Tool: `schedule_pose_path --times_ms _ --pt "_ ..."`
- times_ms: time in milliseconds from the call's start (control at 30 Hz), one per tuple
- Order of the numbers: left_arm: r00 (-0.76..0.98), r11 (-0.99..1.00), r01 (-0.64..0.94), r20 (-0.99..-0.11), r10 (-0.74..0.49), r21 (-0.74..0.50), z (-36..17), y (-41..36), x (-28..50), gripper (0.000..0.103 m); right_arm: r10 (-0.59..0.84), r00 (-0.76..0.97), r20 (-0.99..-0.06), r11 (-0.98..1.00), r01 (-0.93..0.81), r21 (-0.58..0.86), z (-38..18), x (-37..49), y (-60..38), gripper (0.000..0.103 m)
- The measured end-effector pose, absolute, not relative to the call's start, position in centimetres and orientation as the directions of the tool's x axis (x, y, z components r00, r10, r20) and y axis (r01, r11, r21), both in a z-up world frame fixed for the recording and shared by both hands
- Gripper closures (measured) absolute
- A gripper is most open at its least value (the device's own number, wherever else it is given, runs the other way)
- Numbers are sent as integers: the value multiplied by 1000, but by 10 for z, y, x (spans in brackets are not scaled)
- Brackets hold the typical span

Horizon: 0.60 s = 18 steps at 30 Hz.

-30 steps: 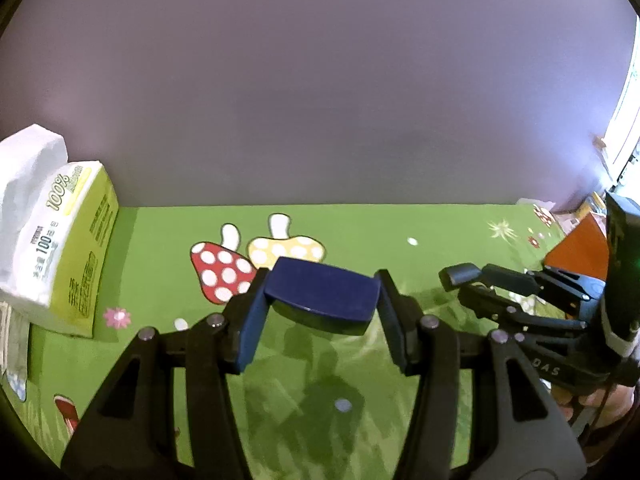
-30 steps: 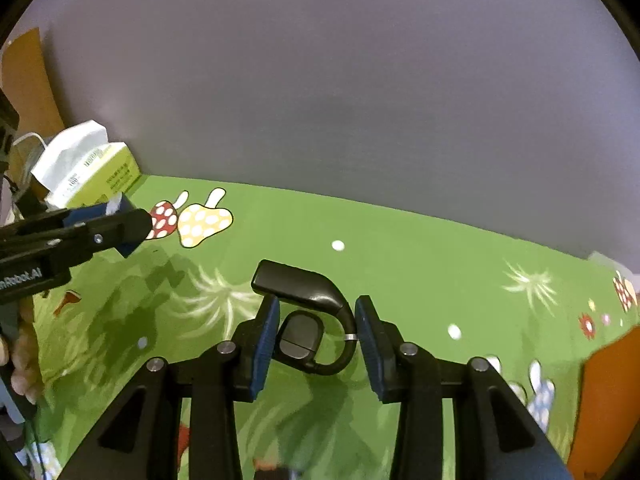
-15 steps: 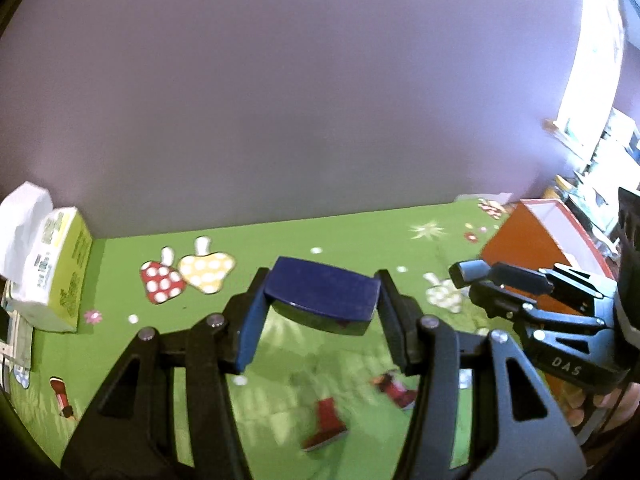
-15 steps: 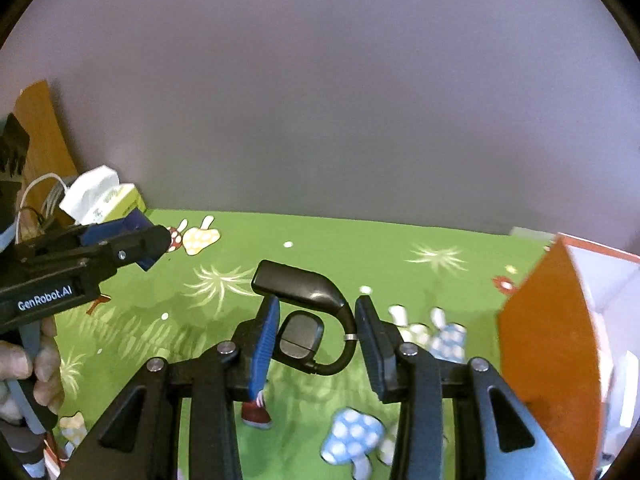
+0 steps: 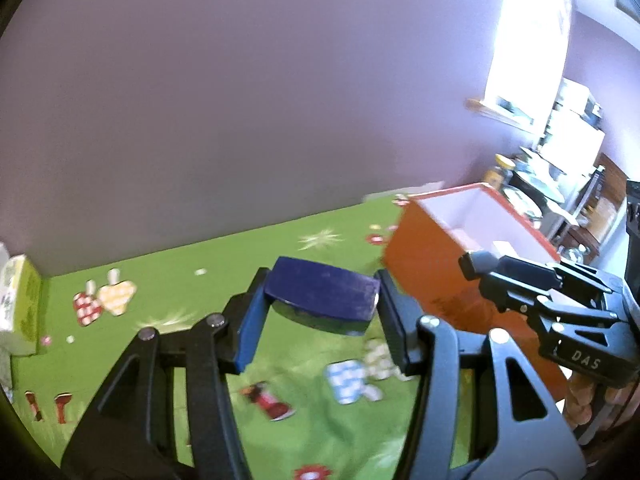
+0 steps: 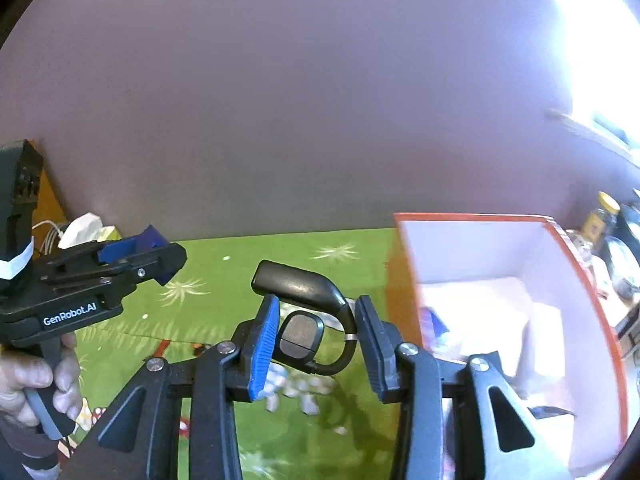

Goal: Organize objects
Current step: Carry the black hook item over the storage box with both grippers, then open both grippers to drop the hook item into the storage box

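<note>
My left gripper (image 5: 320, 308) is shut on a dark blue flat case (image 5: 324, 296), held in the air above the green mat (image 5: 224, 248). My right gripper (image 6: 314, 334) is shut on a black ear-hook earphone (image 6: 304, 312), also held above the mat. An orange box (image 5: 436, 280) with a white inside stands open at the right; in the right wrist view the orange box (image 6: 404, 300) is just right of my fingers, with some items lying in it. Each gripper shows in the other's view: the right gripper (image 5: 472, 266) and the left gripper (image 6: 160, 256).
A green tissue box (image 5: 20, 308) stands at the far left by the purple wall (image 5: 280, 100). The mat carries printed mushrooms and flowers. Shelves with jars (image 5: 500, 168) and clutter lie beyond the box at the right.
Both grippers have swung right and risen with their loads. The orange box has come into full view and nearer; the tissue box has slid to the left edge.
</note>
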<state>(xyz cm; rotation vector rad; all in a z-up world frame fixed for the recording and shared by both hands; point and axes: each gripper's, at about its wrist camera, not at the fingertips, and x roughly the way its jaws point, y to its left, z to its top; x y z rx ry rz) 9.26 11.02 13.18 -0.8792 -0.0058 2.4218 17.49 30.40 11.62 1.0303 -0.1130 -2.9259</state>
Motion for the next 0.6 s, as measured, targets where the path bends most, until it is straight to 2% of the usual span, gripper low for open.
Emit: schedule_pose_path --times_ms 300,600 --pt "-548 -759 -628 -594 588 -172 139 208 115 47 68 -781 -621 -984 -156 87 114 218 391 63" --pt "-461 -687 -716 -656 598 -124 122 305 124 47 184 -719 -671 -951 -302 63 86 231 453 62"
